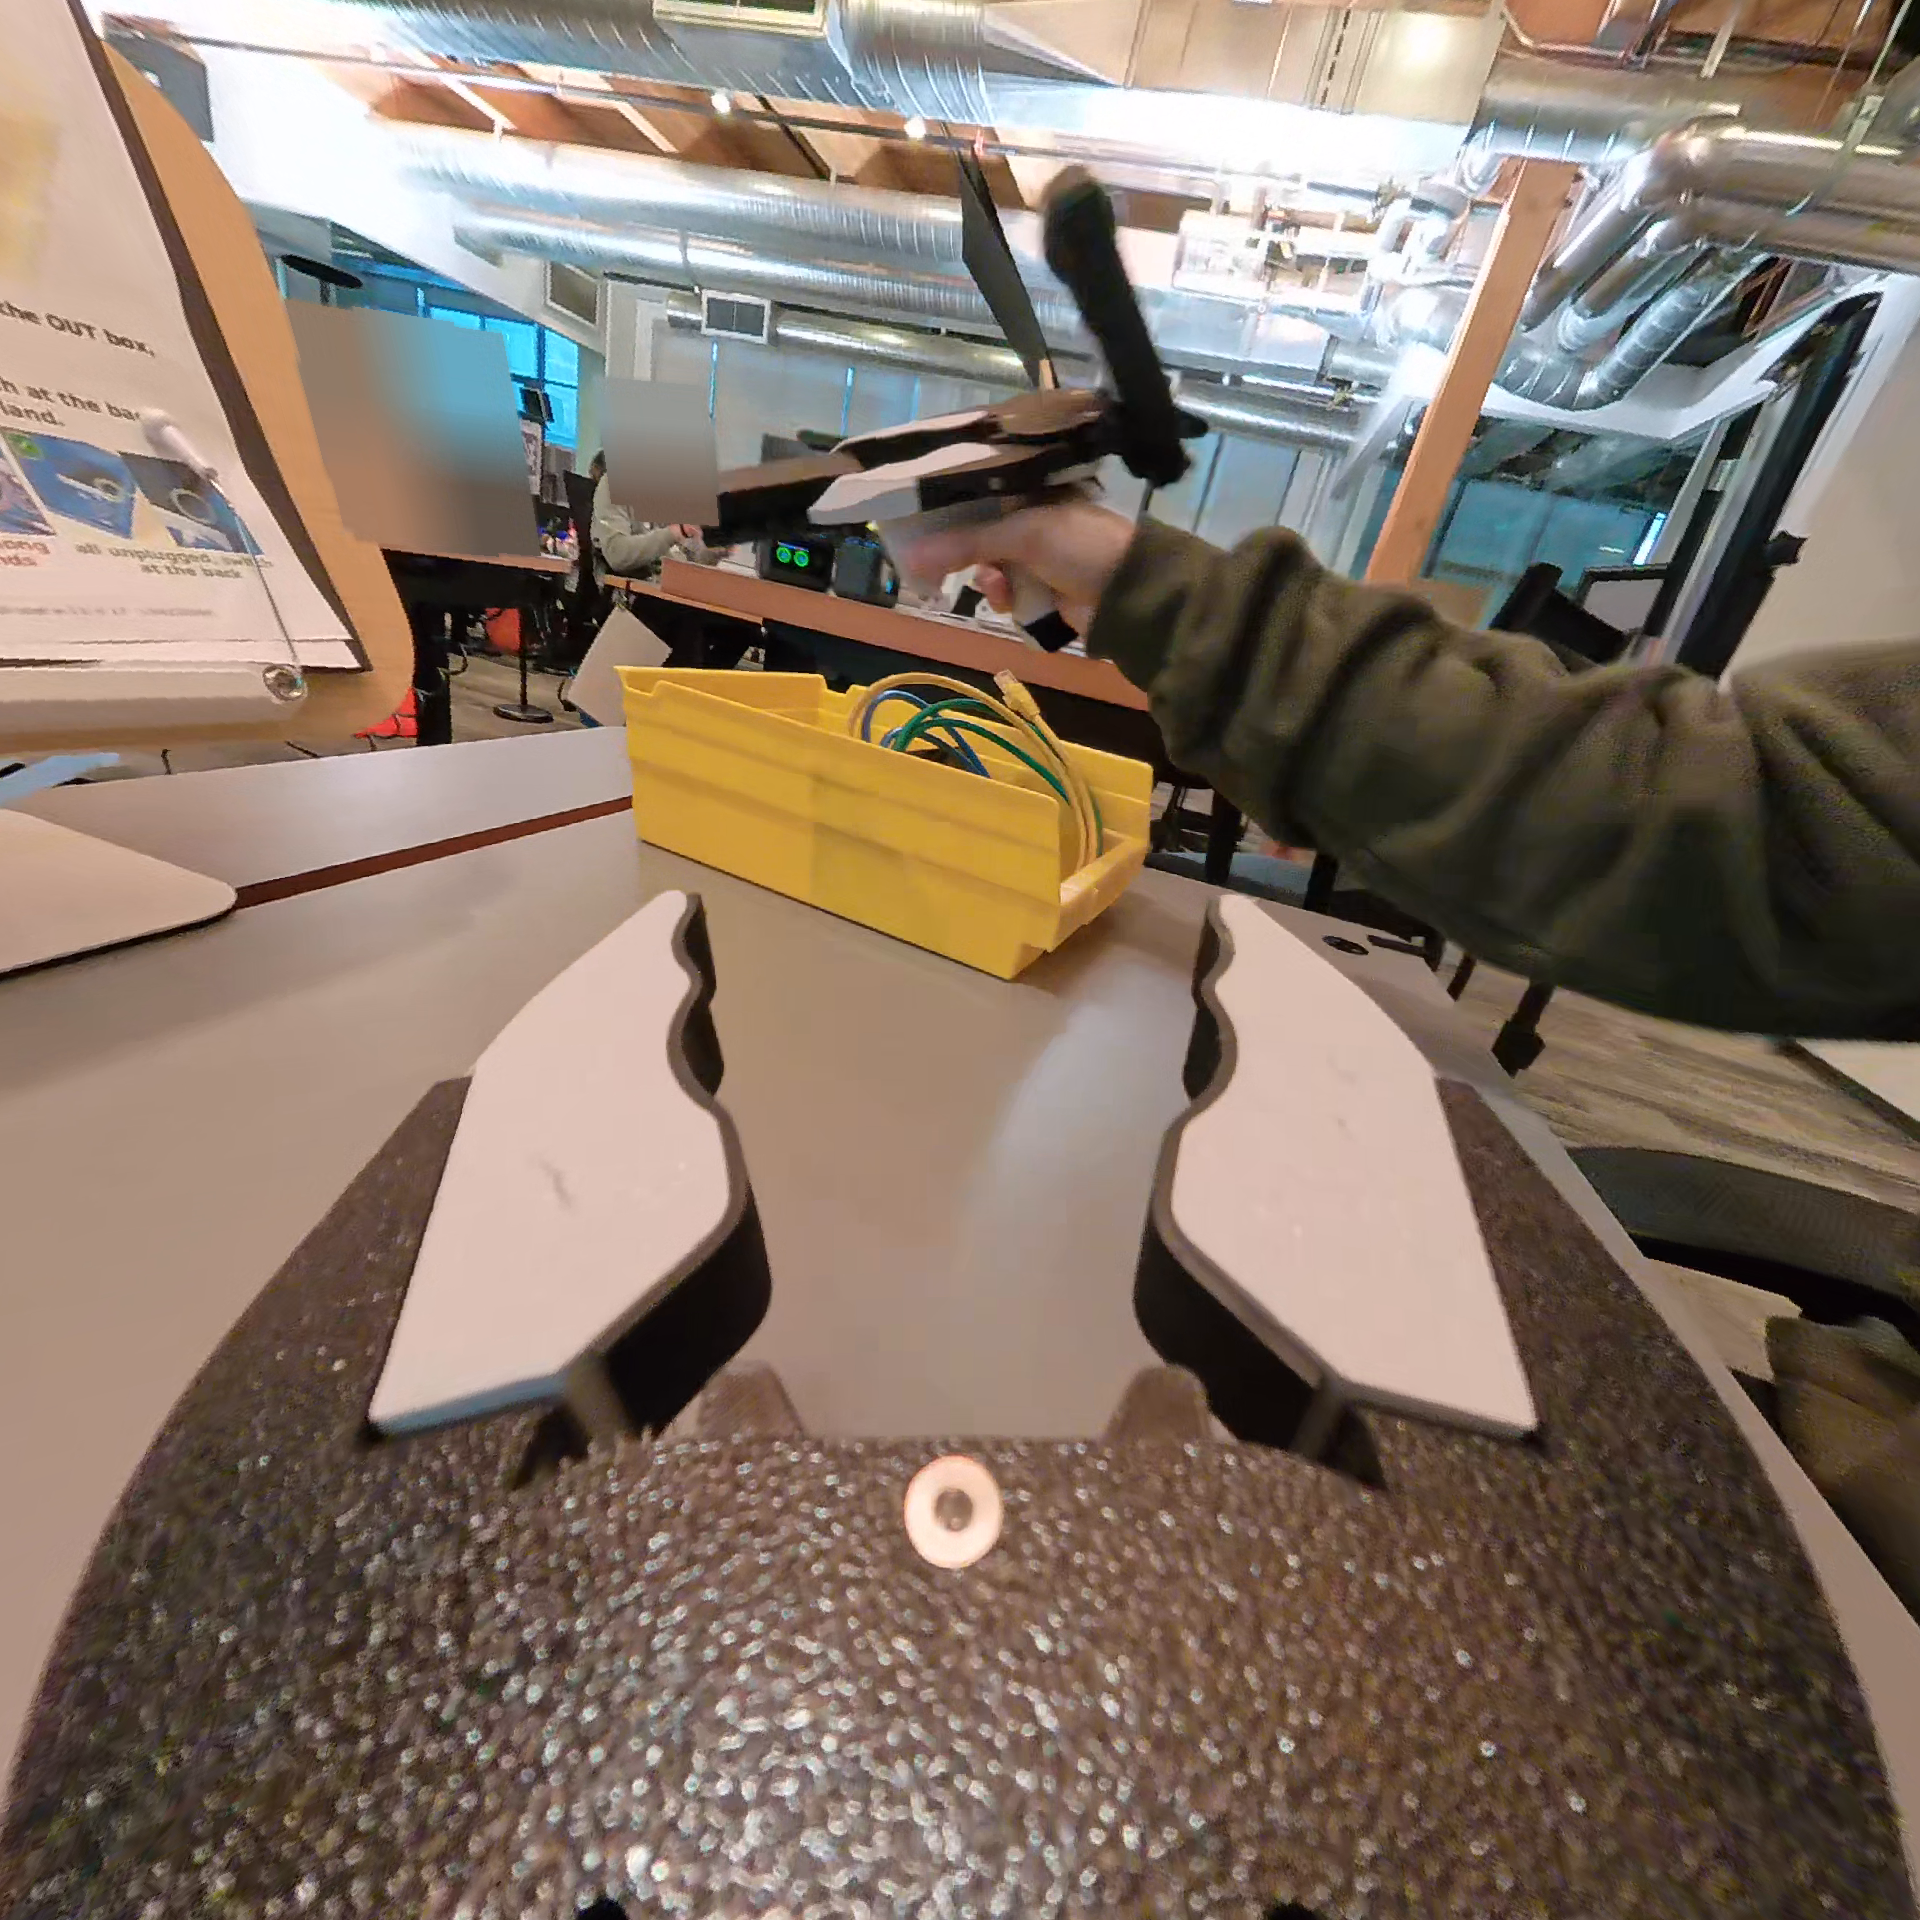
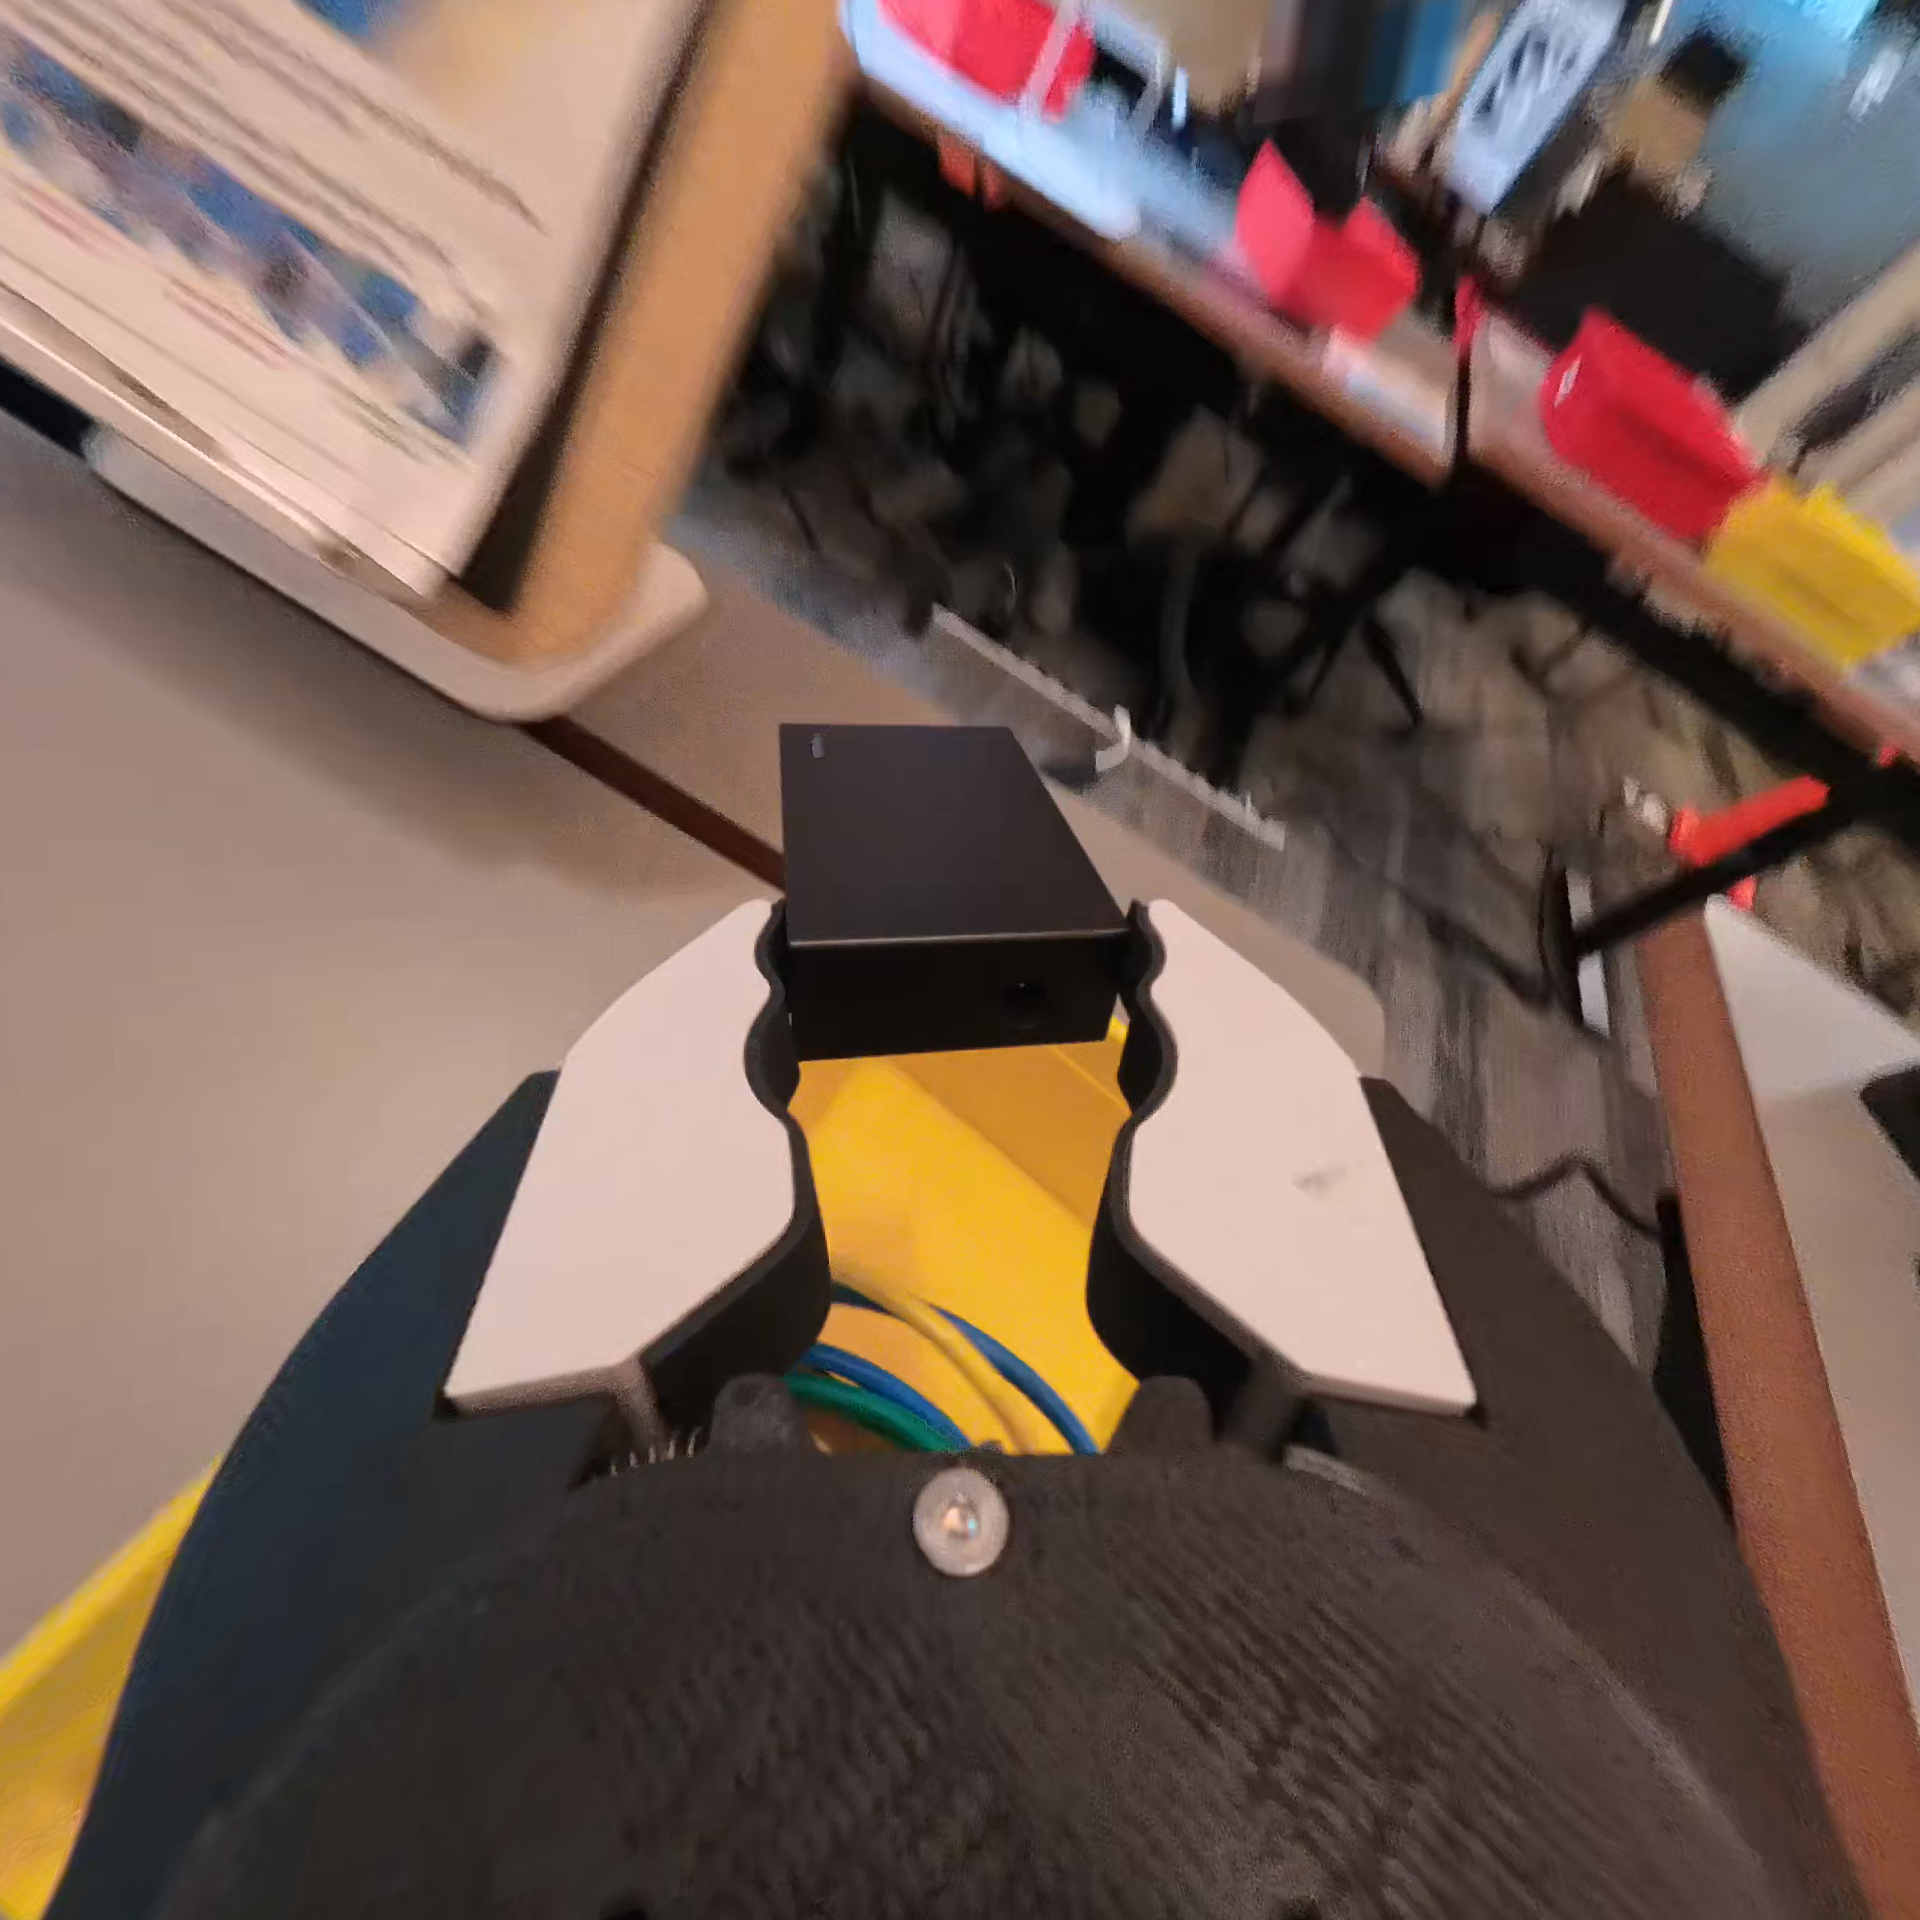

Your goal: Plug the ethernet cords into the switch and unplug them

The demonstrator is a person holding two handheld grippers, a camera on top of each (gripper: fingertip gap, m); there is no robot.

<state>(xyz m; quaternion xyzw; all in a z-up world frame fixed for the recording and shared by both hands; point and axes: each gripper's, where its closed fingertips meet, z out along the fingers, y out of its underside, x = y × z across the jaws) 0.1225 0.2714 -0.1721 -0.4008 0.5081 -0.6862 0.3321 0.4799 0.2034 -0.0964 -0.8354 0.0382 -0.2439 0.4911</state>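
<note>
My left gripper is open and empty, low over the grey table. Ahead of it stands a yellow bin holding coiled blue, green and yellow ethernet cords. My right gripper is shut on a black switch box by one short end and holds it in the air above the bin and the cords. In the left wrist view the right gripper is raised above the bin in a hand with a green sleeve, and the switch sticks out to the left.
An instruction sheet on a wooden stand is at the table's left, also in the right wrist view. A white flat base lies at the left. The table edge runs along the right, with a chair beyond. Red bins sit on a far shelf.
</note>
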